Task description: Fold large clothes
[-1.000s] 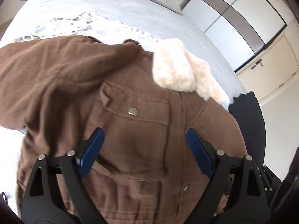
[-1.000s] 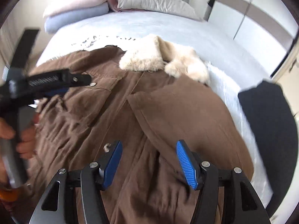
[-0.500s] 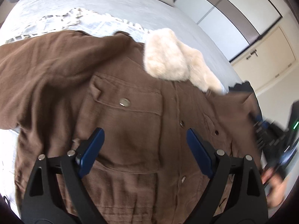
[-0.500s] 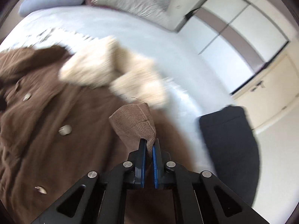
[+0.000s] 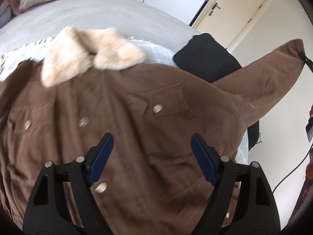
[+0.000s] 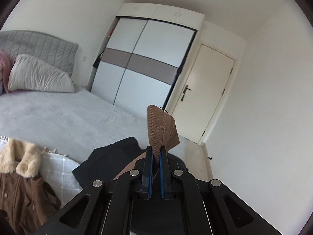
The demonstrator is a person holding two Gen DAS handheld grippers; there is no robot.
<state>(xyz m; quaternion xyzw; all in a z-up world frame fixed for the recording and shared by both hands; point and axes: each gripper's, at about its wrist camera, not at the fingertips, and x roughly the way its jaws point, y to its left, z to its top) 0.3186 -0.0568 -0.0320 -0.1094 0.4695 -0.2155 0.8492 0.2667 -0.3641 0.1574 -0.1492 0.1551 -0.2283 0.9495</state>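
A brown jacket with a cream fur collar lies front up on the bed, snaps showing. My left gripper is open and hovers over its lower front, empty. My right gripper is shut on the cuff of the jacket's sleeve and holds it up in the air. In the left wrist view that sleeve stretches up and out to the right, off the bed. The jacket also shows at the lower left of the right wrist view.
The bed has a grey cover and pillows at its head. A dark garment lies at the bed's right edge. A wardrobe and a door stand beyond.
My right gripper has lifted the sleeve cuff up and out to the right, pulling the sleeve straight. The left gripper has shifted right over the jacket and stays open.
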